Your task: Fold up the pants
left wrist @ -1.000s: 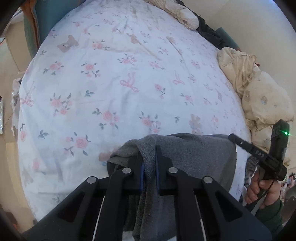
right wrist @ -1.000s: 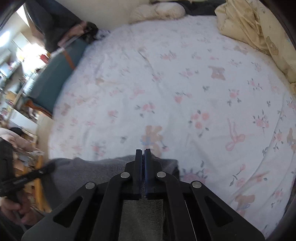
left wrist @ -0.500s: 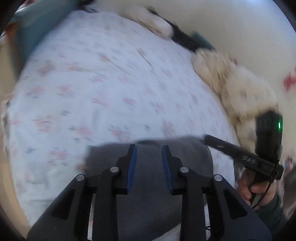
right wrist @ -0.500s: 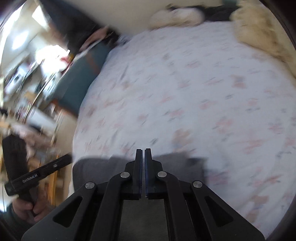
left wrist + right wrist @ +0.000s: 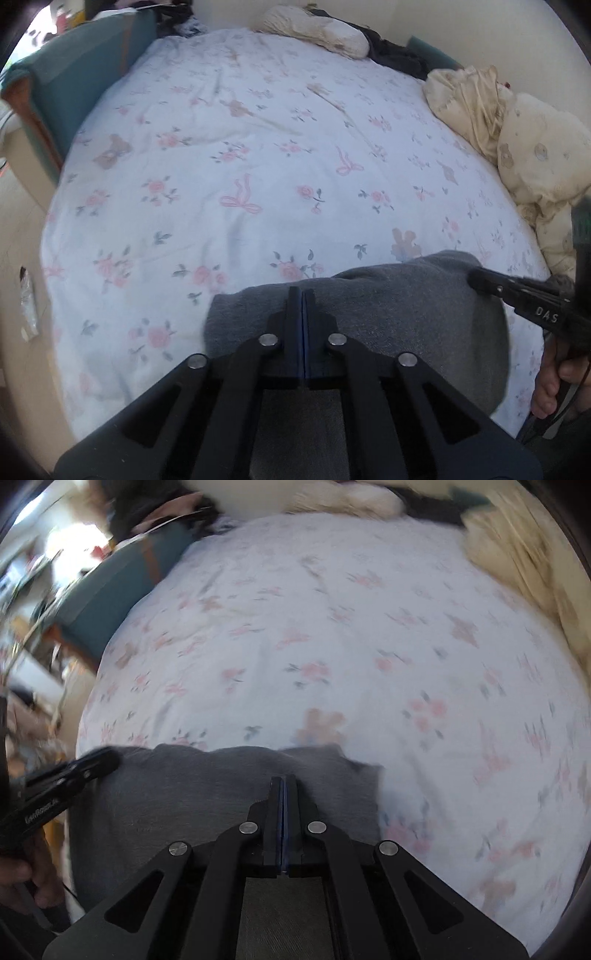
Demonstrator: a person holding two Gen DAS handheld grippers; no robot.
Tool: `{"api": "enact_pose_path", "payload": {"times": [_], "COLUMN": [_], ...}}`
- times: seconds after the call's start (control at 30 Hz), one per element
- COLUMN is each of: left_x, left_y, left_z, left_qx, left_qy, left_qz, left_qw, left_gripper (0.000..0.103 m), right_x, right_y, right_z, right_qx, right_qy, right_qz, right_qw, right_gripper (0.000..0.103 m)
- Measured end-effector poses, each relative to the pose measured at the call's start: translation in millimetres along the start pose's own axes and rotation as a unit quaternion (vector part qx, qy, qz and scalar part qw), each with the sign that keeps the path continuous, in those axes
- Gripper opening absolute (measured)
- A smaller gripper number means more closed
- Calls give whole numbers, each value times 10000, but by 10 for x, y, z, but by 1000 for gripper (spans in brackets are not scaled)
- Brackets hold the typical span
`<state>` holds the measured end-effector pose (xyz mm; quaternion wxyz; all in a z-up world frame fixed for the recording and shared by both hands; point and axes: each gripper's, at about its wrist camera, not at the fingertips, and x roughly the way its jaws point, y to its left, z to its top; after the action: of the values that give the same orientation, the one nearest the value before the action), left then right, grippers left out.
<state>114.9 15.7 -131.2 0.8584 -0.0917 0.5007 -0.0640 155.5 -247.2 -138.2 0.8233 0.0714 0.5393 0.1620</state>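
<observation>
**Both grippers closed above the folded grey pants**

In the left wrist view, the left gripper [image 5: 303, 295] stands at the lower centre of the frame. Its jaws have just been closing and now the two sides meet, with no cloth between them. Under and around its tips lie the grey pants [image 5: 406, 314], folded into a compact block at the lower centre and lower right, on the near edge of the bed sheet [image 5: 258, 166]. At the right edge of the same frame, the right gripper [image 5: 480, 278] reaches to the far right corner of the pants; whether it touches them I cannot tell.

In the right wrist view, which is blurred, the right gripper's jaws are together and empty, over the pants at the lower centre. The left gripper enters from the lower left.

The white sheet with pink flowers fills the middle. A cream quilt [image 5: 517, 147] is bunched at the upper right.
</observation>
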Motion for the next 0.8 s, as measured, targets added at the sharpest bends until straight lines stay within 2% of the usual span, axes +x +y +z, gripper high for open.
{"api": "enact_pose_path", "payload": {"times": [0.07, 0.13, 0.2, 0.27, 0.3, 0.37, 0.43, 0.47, 0.53, 0.57, 0.6, 0.63, 0.67, 0.7, 0.73, 0.8], "left_x": [-144, -262, -200, 55, 149, 257, 242, 161, 11, -84, -143, -188, -188, -150, -41, 192], "left_y": [-49, -154, -240, -206, -176, -160, -188, -155, -18, 87, 159, 264, 336, 419, 495, 553], "left_z": [-58, -195, -326, -411, -407, -365, -316, -269, -220, -193, -185, -190, -202, -242, -302, -417], "left_qx": [20, 181, 406, 412, 378, 366, 342, 200, -298, -599, -762, -933, -1037, -1148, -1253, -1336], "left_qy": [-41, -6, 220, 575, 637, 687, 801, 795, 620, 457, 320, 154, 104, 130, 362, 886], "left_qz": [-268, -525, -456, -162, -174, -167, -169, -279, -522, -590, -538, -357, -165, 42, 119, -35], "left_qw": [9996, 9985, 9979, 9974, 9971, 9968, 9961, 9962, 9963, 9954, 9951, 9949, 9944, 9933, 9914, 9871], "left_gripper": [2, 2, 3, 3, 3, 3, 2, 2, 14, 40, 77, 92, 102, 102, 102, 102], "right_x": [-153, -220, -211, -57, 66, 243, 228, 154, -40, -169, -258, -305, -329, -315, -266, -76], "right_y": [10, 98, 181, 161, 103, 24, 9, -35, -121, -203, -292, -368, -465, -544, -608, -695], "right_z": [-65, -188, -300, -358, -376, -414, -376, -348, -303, -266, -234, -216, -205, -208, -210, -276], "right_qx": [30, -133, -398, -523, -429, -224, -279, -129, 130, 295, 480, 654, 881, 1048, 1159, 1344], "right_qy": [-33, 191, 340, 596, 796, 1015, 989, 964, 663, 396, 223, 121, 6, -48, -18, 212], "right_qz": [162, 309, 257, -174, -226, 63, 143, 391, 677, 728, 776, 830, 842, 784, 730, 774], "right_qw": [9999, 9993, 9983, 9967, 9956, 9946, 9946, 9945, 9954, 9961, 9956, 9943, 9926, 9914, 9906, 9877], "right_gripper": [1, 1, 1, 1, 0, 0, 0, 3, 7, 11, 35, 56, 91, 99, 99, 99]}}
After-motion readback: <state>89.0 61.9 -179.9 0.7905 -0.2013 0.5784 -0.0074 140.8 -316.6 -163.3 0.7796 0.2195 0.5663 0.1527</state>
